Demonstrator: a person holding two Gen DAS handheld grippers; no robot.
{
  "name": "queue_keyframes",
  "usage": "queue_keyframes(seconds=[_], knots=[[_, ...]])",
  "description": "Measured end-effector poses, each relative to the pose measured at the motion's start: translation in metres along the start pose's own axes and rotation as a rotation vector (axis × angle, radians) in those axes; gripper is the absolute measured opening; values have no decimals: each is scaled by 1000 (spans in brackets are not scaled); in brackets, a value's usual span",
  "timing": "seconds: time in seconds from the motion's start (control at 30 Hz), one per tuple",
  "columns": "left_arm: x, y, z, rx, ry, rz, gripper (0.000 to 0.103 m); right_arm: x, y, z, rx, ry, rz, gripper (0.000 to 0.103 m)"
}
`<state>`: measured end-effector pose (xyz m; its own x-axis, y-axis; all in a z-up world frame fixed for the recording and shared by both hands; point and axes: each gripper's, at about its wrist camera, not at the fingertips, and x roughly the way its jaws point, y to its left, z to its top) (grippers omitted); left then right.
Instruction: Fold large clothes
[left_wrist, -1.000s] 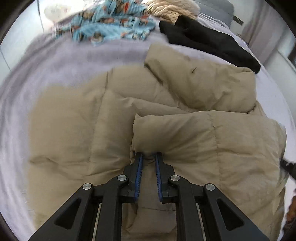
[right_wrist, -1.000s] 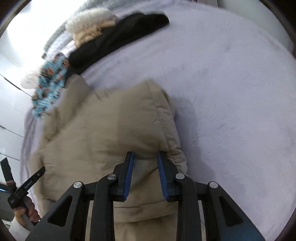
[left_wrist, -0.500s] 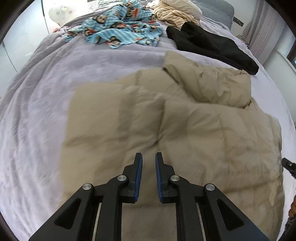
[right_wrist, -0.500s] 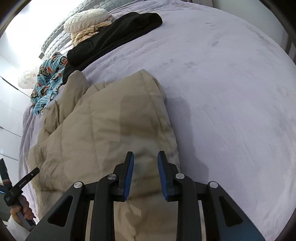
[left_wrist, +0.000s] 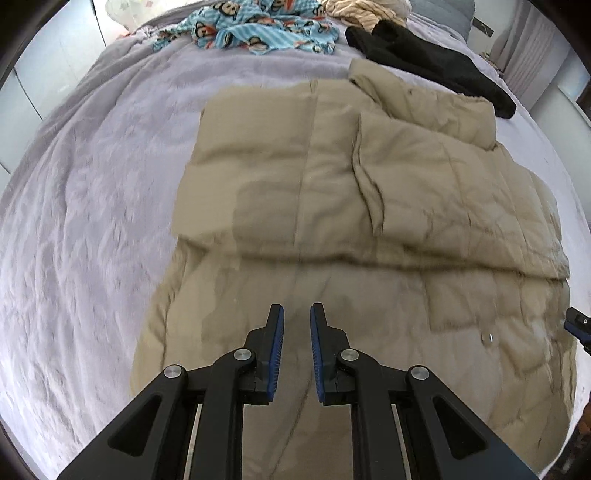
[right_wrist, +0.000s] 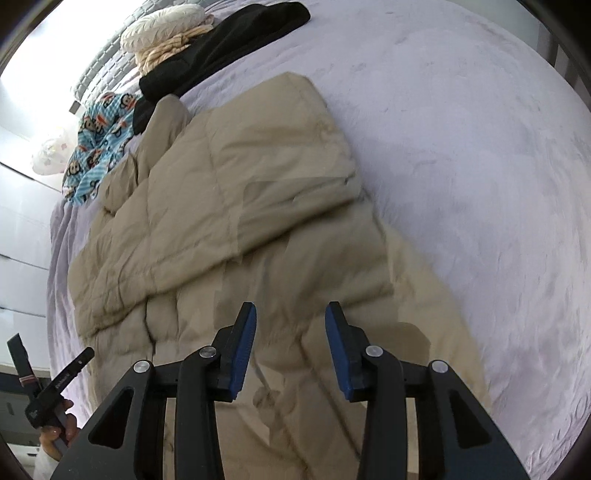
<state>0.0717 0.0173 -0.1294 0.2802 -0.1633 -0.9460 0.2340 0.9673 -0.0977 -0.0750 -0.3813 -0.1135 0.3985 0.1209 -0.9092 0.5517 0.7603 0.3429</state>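
Lying folded across the lavender bedspread (left_wrist: 92, 206), the tan quilted coat (left_wrist: 332, 192) fills the middle of both views, its near end cut off behind the gripper bodies, so its lower hem cannot be made out. Its upper half is doubled over the lower, the fold edge running crosswise just ahead of both sets of fingers. The left gripper (left_wrist: 296, 325) points steeply down above the coat with its blue-padded fingers drawn close together, a narrow gap between them and no cloth in it. The right gripper (right_wrist: 290, 321), also tilted down over the coat, has just been opening; its jaws stand clearly apart with nothing clamped. Only the left wrist view shows a small snap (left_wrist: 490, 336) on the coat and, at the right rim, a sliver of the other gripper. Only the right wrist view shows the person's hand (right_wrist: 55, 428) gripping the left tool's handle, partly cut off by the frame. A monkey-print blue garment (left_wrist: 258, 29), a black garment (left_wrist: 436, 62) and a cream bundle (right_wrist: 166, 44) lie beyond the coat
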Motion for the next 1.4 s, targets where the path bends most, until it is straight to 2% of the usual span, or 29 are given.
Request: queue_keyframes(seconds=[0.13,0.17,0.2,0.23,0.27,0.3,0.53,0.6,0.67,0.77,1.03,1.2,1.27,1.3,1.4], knots=[[-7,3,-14,-8,31,-25,18,-8,8,-16,5,18,-4,43],[-10,4,-18,-5,34,-27,29,-10,10,-21,7,21,-4,43],[-14,6,-22,-4,36,-23,85,-13,12,-26,10,26,-6,43],[-18,7,-25,-9,25,-15,101,-15,15,-31,13,31,-6,44],[-28,9,-30,-12,-16,-3,102,-16,17,-35,17,36,-6,44],[-33,10,-32,4,-23,-3,102,-18,20,-41,20,43,-7,44],[-60,25,-41,23,-6,-2,102,-27,40,-76,25,91,-22,45],[-65,27,-46,26,-1,-2,102,-31,44,-84,31,100,-20,54],[-67,30,-50,27,5,-2,102,-36,46,-91,42,108,-14,71],[-66,31,-58,26,27,-7,102,-43,50,-101,56,123,-3,80],[-75,29,-75,28,59,13,102,-59,50,-115,81,144,3,84],[-83,24,-92,6,67,36,102,-66,50,-119,40,173,31,85],[-87,20,-102,-7,68,53,102,-67,49,-121,27,186,50,100],[-88,19,-108,-17,71,66,102,-67,47,-123,24,191,64,103],[-89,14,-128,-36,94,131,102,-74,39,-129,19,198,96,103]])
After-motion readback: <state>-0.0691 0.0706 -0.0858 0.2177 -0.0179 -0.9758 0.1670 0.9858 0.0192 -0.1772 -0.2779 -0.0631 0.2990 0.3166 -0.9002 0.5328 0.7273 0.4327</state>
